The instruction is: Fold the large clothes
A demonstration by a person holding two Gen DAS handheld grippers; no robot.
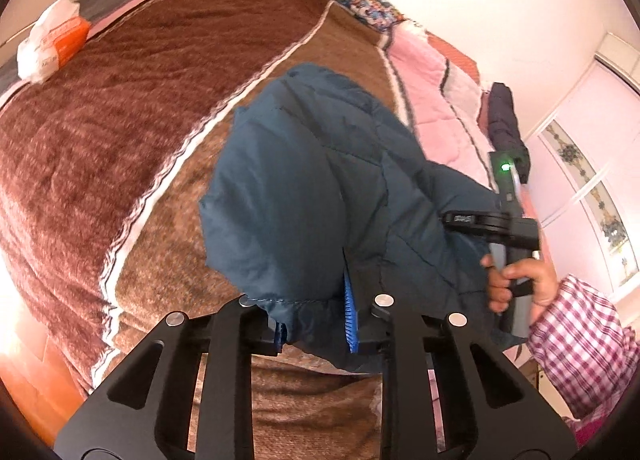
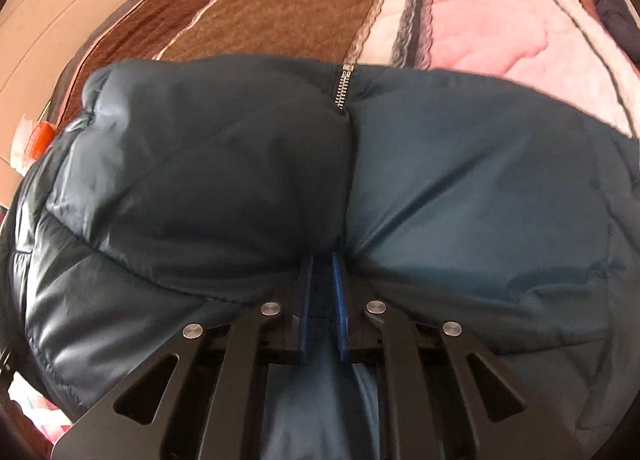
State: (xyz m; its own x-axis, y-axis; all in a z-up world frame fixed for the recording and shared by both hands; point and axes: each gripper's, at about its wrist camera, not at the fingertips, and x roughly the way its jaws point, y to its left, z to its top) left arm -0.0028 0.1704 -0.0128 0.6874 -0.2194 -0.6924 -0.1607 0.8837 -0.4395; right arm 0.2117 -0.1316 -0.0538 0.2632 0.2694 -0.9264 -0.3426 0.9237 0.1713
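Observation:
A dark teal puffer jacket [image 1: 304, 187] lies bunched on the brown blanket [image 1: 120, 119] of a bed. My left gripper [image 1: 316, 324] is shut on a gathered edge of the jacket, with fabric pinched between its blue pads. In the right wrist view the jacket [image 2: 460, 187] fills the frame, its metal zipper [image 2: 343, 89] running up the middle at the far edge. My right gripper [image 2: 322, 292] is shut on a fold of the jacket along the zipper line. A person's hand [image 1: 520, 280] in a checked sleeve holds that gripper at the jacket's right side.
A pink quilt [image 1: 432, 99] lies beyond the jacket, with a dark garment [image 1: 506, 119] on it. A white and orange bag [image 1: 52, 39] sits at the bed's far left corner. Patterned pillows [image 1: 360, 3] rest by the wall. Wardrobe doors [image 1: 592, 179] stand on the right.

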